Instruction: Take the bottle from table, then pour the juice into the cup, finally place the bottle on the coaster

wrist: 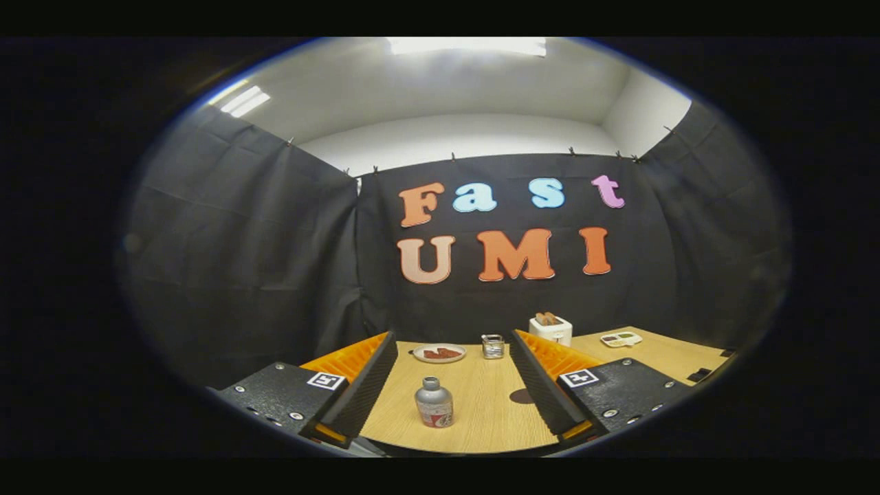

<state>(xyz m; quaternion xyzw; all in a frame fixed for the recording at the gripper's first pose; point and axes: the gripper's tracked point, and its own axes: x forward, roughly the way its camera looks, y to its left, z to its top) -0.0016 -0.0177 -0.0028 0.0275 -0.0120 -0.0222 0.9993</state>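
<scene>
A small grey bottle (434,403) with a red and white label stands upright on the wooden table (481,412), between my two fingers and slightly ahead of them. My gripper (450,344) is open, its fingers wide apart on either side of the bottle and touching nothing. Farther back, a small clear glass cup (492,346) stands near the middle of the table. A dark round coaster (521,396) lies flat right of the bottle, partly hidden by my right finger.
A white plate (439,353) with red pieces on it sits left of the cup. A white toaster (551,328) with toast stands at the back right, and a small white tray (621,338) lies farther right. Black cloth walls close the booth behind the table.
</scene>
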